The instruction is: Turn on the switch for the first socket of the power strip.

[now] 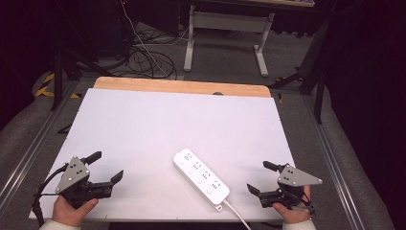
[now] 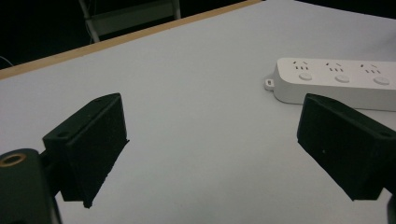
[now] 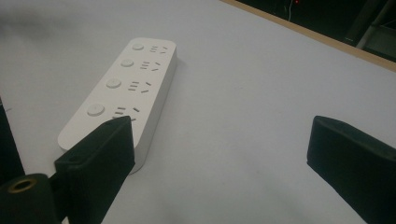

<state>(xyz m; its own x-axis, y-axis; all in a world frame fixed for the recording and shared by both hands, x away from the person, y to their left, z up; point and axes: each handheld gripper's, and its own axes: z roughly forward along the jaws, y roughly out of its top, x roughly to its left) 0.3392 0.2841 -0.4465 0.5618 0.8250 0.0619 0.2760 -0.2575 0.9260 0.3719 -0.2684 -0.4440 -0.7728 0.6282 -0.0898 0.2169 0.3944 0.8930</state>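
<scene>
A white power strip (image 1: 201, 177) lies slantwise near the front edge of the bench (image 1: 143, 124), its cord (image 1: 238, 214) running off that edge, between the left claw (image 1: 106, 166) and the right claw (image 1: 256, 178), both spread wide and holding nothing. The strip looks smooth and low, so a claw closing across its rounded sides could skid off or push it sideways. A tug against the cord might also swing it round.
</scene>
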